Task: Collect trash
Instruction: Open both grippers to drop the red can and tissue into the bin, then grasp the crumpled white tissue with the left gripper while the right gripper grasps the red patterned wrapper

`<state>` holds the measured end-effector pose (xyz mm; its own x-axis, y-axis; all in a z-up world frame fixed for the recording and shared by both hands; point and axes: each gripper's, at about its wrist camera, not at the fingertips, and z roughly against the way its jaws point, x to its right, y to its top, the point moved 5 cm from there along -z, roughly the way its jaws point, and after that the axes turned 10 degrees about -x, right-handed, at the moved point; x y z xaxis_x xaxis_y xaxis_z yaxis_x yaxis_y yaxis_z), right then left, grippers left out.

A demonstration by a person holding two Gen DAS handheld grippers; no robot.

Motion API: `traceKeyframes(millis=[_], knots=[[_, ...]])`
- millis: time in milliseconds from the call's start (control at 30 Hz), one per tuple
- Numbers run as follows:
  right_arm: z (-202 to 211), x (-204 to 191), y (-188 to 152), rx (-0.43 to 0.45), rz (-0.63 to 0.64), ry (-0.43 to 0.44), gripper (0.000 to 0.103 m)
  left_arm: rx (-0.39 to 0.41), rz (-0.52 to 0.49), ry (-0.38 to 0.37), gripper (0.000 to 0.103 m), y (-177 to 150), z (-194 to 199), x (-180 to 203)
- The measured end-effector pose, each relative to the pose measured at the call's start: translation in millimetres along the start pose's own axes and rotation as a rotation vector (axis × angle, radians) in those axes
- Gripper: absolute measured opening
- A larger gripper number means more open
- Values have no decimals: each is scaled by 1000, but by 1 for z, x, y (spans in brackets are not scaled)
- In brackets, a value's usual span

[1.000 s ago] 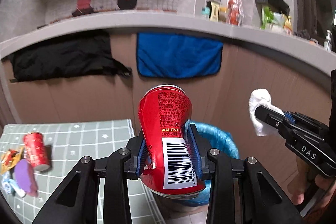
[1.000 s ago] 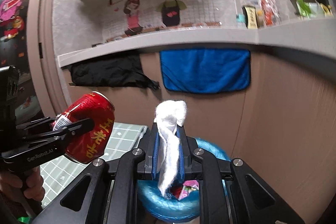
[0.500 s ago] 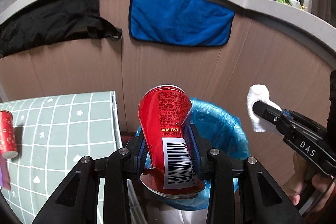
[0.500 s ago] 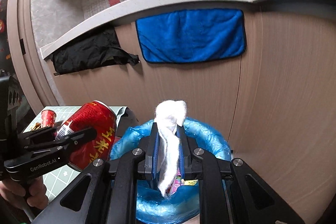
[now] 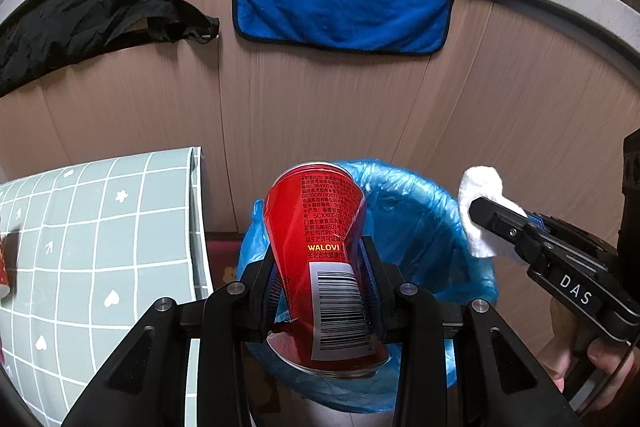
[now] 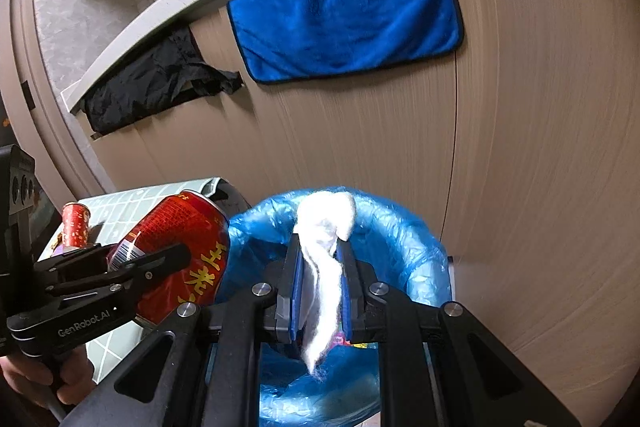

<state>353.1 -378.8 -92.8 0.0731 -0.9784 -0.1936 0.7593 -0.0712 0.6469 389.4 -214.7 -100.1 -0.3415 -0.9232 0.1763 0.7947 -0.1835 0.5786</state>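
Left wrist view: red can was clamped by left gripper above blue-lined bin; white tissue was pinched by right gripper over it.

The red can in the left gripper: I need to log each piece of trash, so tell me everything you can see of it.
The red can is a metal drink can with small printed text, the word WALOVI, a white barcode panel and, on the side seen from the right wrist, yellow characters. Its wall is dented and pinched where the left gripper has its jaws shut on it. It tilts, one end toward the camera, above the blue-lined bin. Only the jaws touch it.
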Motion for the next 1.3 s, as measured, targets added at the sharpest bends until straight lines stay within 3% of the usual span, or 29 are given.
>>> traceKeyframes(millis=[200, 300, 400, 500, 667, 800, 1033, 1300], knots=[[-13, 6, -2, -26, -22, 15, 15, -8, 11, -13, 37, 3, -8, -1], [-17, 4, -6, -42, -12, 32, 20, -18, 19, -64, 43, 4, -10, 0], [-17, 3, -8, -43, -11, 5, 37, -1, 55, -87, 47, 8, -6, -5], [-11, 4, -8, -31, -17, -5, 38, 22, 77, -105, 48, 13, 5, -11], [2, 2, -8, -15, -27, -6, 38, 82, 83, -57, 48, 11, 35, -28], [17, -13, -6, 7, -12, 2, 38, 80, 116, -35, 48, -5, 55, -54], [34, -80, 0, 36, 89, 59, 38, 109, 216, 63, 48, -43, 106, -131], [19, -205, 1, -21, 237, 207, 38, 173, 383, 224, 48, -102, 176, -263]])
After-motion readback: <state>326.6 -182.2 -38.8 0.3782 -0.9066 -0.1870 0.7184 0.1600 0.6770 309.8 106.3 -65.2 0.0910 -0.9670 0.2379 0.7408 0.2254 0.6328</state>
